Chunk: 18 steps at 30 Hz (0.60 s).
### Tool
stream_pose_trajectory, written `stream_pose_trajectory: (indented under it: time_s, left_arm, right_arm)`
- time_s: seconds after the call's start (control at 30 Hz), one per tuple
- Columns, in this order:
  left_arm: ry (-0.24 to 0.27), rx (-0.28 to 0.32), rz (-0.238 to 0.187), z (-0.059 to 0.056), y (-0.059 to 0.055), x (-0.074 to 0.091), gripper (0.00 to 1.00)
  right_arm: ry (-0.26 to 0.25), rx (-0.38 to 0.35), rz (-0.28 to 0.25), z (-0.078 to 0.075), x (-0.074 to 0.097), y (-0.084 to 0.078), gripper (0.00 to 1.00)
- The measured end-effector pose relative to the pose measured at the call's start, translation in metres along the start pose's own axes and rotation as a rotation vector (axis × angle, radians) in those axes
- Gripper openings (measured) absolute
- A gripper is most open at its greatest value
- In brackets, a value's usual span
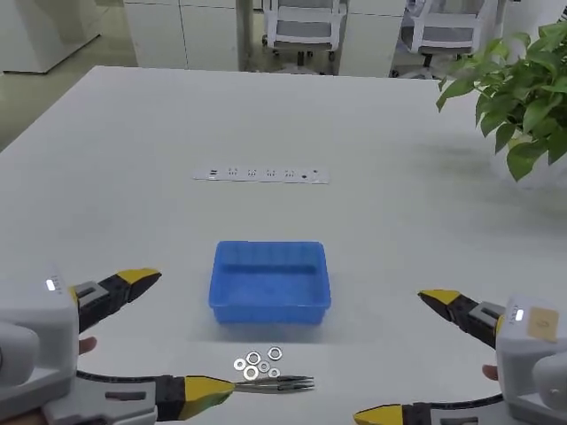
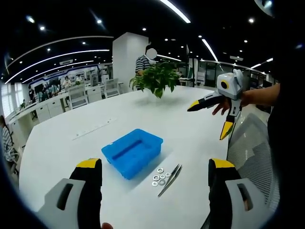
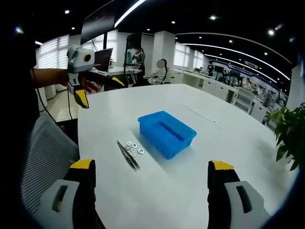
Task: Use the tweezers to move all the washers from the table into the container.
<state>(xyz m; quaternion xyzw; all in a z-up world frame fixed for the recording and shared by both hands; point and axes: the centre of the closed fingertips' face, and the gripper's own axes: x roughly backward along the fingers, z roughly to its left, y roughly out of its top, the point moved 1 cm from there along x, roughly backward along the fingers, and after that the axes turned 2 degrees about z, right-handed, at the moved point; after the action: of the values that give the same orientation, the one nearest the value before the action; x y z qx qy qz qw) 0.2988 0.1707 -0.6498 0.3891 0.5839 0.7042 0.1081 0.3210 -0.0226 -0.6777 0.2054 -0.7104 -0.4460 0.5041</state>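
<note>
White bench in an open office. From the head view, a blue container sits mid-bench with the washers clustered just before it, none inside. The tweezers lie just beside them on the near side. Left claw and right claw both gape, grasping nothing. In the left gripper view the tweezers lie ahead between its spread jaws, near but apart. In the right gripper view they lie ahead, left of centre. Picking up the tweezers looks to be the step in hand: best to pinch across both arms, clear of the washers.
</note>
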Motion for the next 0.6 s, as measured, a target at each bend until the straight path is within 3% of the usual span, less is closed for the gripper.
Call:
stream_pose_trajectory:
  time_s: [0.6]
  left_arm:
    - [0.002, 0.004, 0.004, 0.0016, -0.0002, -0.0014, 0.99]
  right_arm:
    - [0.011, 0.005, 0.009, 0.0004, -0.001, -0.0004, 0.99]
